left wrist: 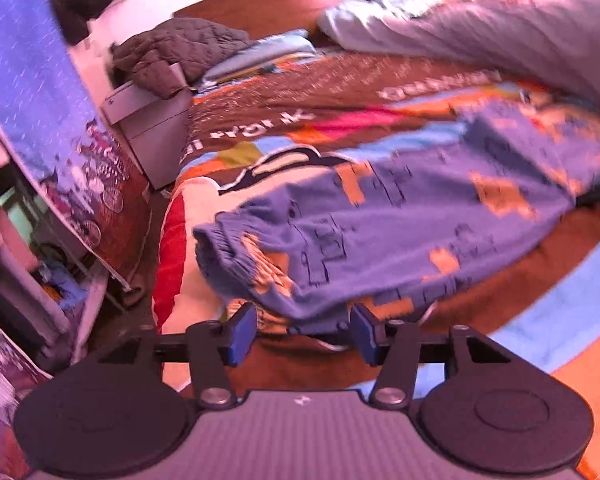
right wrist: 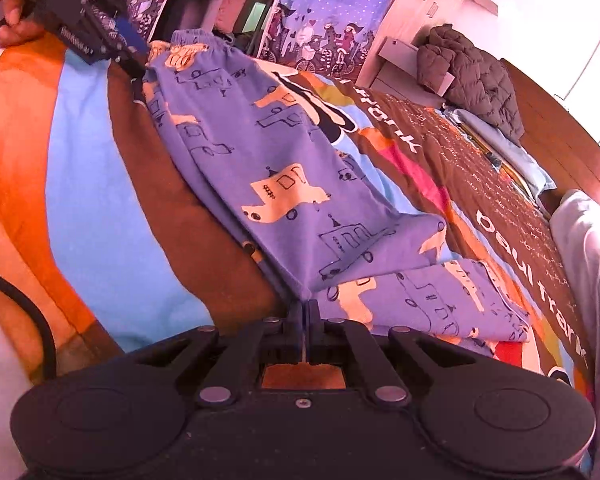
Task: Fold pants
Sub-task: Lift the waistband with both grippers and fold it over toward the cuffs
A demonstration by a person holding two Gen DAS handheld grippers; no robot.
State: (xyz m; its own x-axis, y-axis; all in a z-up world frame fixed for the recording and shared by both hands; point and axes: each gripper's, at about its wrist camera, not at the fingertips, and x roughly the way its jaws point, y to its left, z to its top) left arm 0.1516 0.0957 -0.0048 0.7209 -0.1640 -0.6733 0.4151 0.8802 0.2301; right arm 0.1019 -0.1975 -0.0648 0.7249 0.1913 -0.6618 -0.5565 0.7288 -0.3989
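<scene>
Blue pants (left wrist: 400,216) printed with pale cars lie along a colourful bedspread (left wrist: 340,120), the elastic waistband (left wrist: 220,248) toward the left. My left gripper (left wrist: 304,332) is open at the near hem of the waist end. The cloth edge lies between its blue pads (left wrist: 242,334), which do not press on it. In the right wrist view the pants (right wrist: 284,184) run away from the camera, and my right gripper (right wrist: 305,320) is shut on a fold at the leg end. The left gripper (right wrist: 134,60) shows far off by the waistband (right wrist: 196,36), held by a hand (right wrist: 12,20).
A dark quilted jacket (left wrist: 180,52) lies on a grey box (left wrist: 148,128) beside the bed. A pale duvet (left wrist: 480,28) is piled along the far side. A patterned curtain (left wrist: 40,100) hangs at the left. A black cable (right wrist: 32,312) crosses the bedspread (right wrist: 92,200).
</scene>
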